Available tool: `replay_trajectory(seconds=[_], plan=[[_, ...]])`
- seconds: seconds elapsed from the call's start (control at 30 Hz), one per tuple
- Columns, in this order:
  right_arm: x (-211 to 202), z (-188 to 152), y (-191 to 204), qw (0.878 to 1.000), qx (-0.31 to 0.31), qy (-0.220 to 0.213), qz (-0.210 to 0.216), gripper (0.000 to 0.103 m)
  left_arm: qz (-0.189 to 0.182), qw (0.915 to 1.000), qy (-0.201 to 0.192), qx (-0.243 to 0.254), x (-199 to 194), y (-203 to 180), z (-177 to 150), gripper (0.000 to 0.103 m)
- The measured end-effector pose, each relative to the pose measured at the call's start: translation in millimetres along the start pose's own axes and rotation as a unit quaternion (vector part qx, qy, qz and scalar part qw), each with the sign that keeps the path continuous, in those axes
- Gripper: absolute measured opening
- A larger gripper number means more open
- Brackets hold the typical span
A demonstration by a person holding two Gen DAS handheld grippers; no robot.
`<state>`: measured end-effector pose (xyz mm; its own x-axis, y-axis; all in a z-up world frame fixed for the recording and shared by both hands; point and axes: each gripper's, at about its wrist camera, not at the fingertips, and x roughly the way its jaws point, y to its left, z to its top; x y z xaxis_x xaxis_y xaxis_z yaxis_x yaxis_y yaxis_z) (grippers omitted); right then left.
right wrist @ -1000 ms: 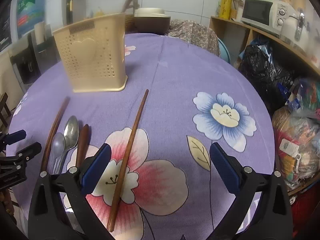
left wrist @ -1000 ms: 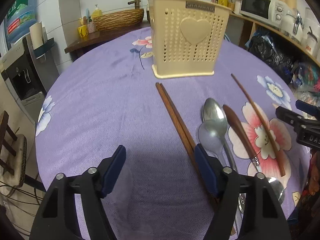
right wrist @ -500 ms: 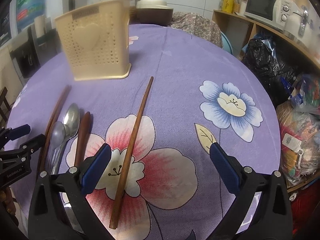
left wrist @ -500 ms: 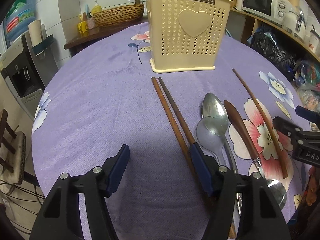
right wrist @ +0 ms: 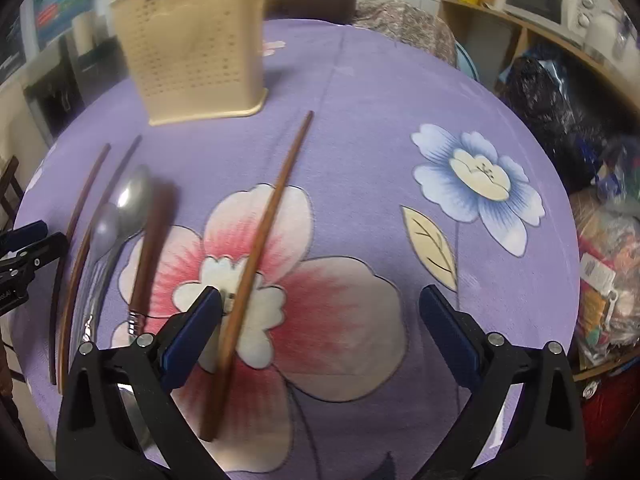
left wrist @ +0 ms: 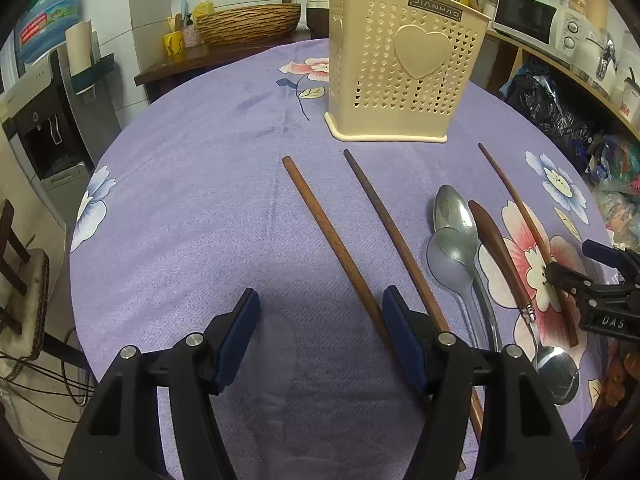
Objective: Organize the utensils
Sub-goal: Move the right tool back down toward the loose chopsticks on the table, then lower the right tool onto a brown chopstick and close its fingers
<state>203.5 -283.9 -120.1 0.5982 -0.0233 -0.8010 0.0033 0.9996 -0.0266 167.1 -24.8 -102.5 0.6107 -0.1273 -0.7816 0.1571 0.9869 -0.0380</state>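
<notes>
A cream perforated utensil holder (left wrist: 404, 68) stands at the far side of the purple flowered tablecloth (left wrist: 200, 200). Two brown chopsticks lie apart in front of it. The left chopstick (left wrist: 328, 236) runs in between my left gripper's (left wrist: 320, 332) fingers, close to the right pad (left wrist: 404, 336); the other chopstick (left wrist: 396, 240) passes outside it. To the right lie a metal spoon (left wrist: 452, 208), a grey spoon (left wrist: 448, 256) and a wooden-handled spoon (left wrist: 496, 248). A third chopstick (right wrist: 264, 248) lies between my right gripper's (right wrist: 320, 332) fingers, beside the left pad (right wrist: 192, 332). Both grippers are open.
A microwave (left wrist: 528, 16) and shelves with bags (left wrist: 552, 112) line the right side. A woven basket (left wrist: 248, 24) sits on a wooden counter behind the table, and a water dispenser (left wrist: 48, 128) stands at the left. The table edge curves close on both sides.
In the left wrist view the two chopsticks that lay side by side have spread apart. The right wrist view has tipped down and shifted toward the lone chopstick.
</notes>
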Motion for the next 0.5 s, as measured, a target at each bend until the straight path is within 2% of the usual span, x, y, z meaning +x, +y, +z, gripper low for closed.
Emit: replay_trajectory(seconds=[0.17,0.3,0.5], plan=[[-0.2,-2.1,-14.0,1.0,0.012,0.003,-0.007,0.097,-0.002,0.9999,-0.002,-0.011,-0.7,6.8,0.0,0.064],[-7.0,4.1,-13.5,0.999,0.026,-0.014,0.032,0.097,-0.006,0.9998,-0.001,-0.019,0.7,9.2,2.7,0.067],[-9.1,25.6,-6.5,0.998,0.013,-0.031,0.06,0.097,-0.005,0.9993,0.004,-0.038,10.0,22.0,21.6,0.067]])
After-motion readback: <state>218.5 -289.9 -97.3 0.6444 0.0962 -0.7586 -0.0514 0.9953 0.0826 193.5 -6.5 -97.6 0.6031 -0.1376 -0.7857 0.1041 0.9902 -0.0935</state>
